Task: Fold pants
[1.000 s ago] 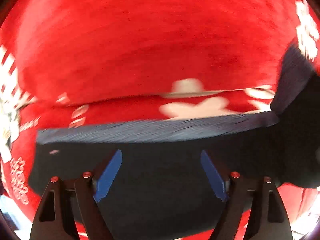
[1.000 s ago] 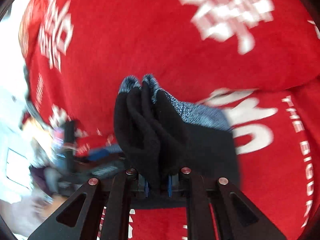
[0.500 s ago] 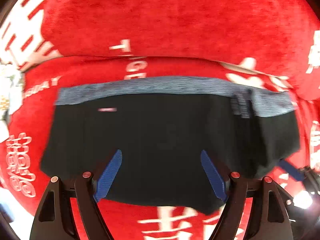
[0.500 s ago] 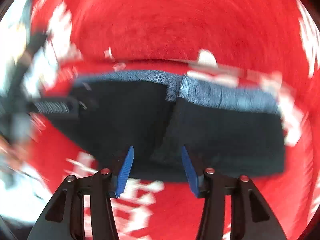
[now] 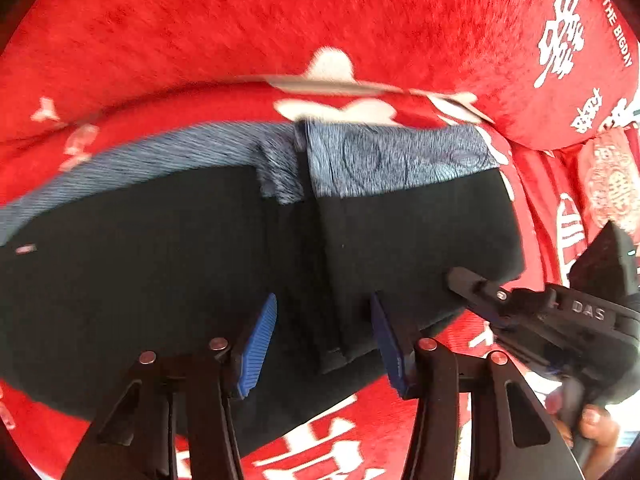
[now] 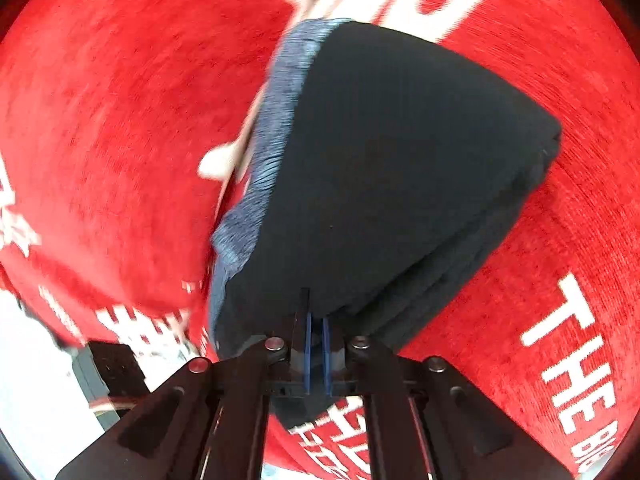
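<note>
Black pants (image 5: 168, 264) with a blue-grey waistband (image 5: 384, 152) lie folded on a red blanket (image 5: 200, 32). My left gripper (image 5: 324, 340) is open, its blue pads over the pants' near edge around a folded seam. My right gripper (image 6: 316, 344) is shut on the near edge of the folded pants (image 6: 392, 168). It shows at the right of the left wrist view (image 5: 472, 280), gripping the pants' right edge.
The red blanket (image 6: 100, 120) has white lettering and covers the whole surface. A red pillow-like bulge (image 5: 560, 60) rises behind the pants. A hand (image 5: 592, 424) holds the right gripper at the lower right.
The right gripper was open over the pants half a second ago and has now shut on their edge. The left gripper has stayed open and shifted right toward the middle fold.
</note>
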`<state>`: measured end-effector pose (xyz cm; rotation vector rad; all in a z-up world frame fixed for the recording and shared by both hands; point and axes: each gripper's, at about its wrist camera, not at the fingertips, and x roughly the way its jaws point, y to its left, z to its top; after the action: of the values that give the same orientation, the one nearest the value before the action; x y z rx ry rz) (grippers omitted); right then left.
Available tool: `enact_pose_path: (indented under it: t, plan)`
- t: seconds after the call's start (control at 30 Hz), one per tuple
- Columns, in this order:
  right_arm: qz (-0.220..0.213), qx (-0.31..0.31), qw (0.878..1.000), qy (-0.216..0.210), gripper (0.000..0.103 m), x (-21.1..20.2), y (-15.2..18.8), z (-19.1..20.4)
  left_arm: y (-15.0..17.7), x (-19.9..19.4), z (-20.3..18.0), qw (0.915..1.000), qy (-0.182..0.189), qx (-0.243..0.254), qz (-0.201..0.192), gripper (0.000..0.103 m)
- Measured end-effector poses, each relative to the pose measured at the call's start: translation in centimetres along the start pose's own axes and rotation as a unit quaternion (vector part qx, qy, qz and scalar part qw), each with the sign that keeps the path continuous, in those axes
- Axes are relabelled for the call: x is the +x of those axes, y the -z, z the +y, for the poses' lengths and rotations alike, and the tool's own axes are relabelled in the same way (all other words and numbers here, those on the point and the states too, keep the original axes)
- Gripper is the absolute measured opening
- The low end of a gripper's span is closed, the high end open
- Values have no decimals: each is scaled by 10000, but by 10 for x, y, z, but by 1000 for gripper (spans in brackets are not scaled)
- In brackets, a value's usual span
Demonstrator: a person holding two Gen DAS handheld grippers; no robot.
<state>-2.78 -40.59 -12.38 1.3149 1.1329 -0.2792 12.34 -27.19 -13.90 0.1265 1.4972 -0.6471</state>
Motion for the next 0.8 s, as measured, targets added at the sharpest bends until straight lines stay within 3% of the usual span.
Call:
enact_pose_path:
  t: [0.03, 0.07, 0.1, 0.17, 0.27, 0.37, 0.5, 0.6, 0.67, 0.73, 0.77, 0.8]
  plan:
    - [47, -196, 9997, 113, 4, -1, 3, 7, 5, -8, 3, 9995, -271, 22, -132, 61]
    - [118, -346, 9990, 254, 4, 4, 9, 11, 11, -14, 9, 9983, -541, 11, -238, 77]
    - [194, -426, 9981, 401, 4, 10, 11, 11, 14, -19, 14, 9974, -657, -29, -293, 82]
    - [333, -535, 9958, 662, 5, 23, 11, 6, 21, -25, 34, 9956, -859, -223, -289, 82]
    - [418, -678, 9945, 679, 15, 19, 11, 19, 29, -29, 63, 9920, -1092, -609, -175, 82]
    - [721, -1247, 9873, 671, 16, 17, 27, 46, 36, -33, 84, 9888, -1269, -762, -175, 82]
    - [476, -2518, 9617, 969, 16, 18, 40, 94, 42, -33, 90, 9865, -1432, -788, -141, 82]
    - [350, -2827, 9514, 1169, 16, 46, 23, 114, 44, -32, 85, 9877, -1333, -797, -173, 82]
    - [521, -2948, 9433, 1432, 16, 72, 18, 114, 43, -33, 77, 9888, -1262, -770, -216, 82]
    - [1154, -2469, 9507, 1481, 17, 97, 19, 91, 42, -35, 74, 9896, -1208, -746, -240, 82]
    - [979, -2493, 9535, 1383, 16, 89, 21, 92, 41, -36, 72, 9901, -1175, -733, -240, 82]
    - [1166, -2422, 9562, 1156, 16, 81, 21, 94, 39, -37, 68, 9911, -1116, -688, -250, 82]
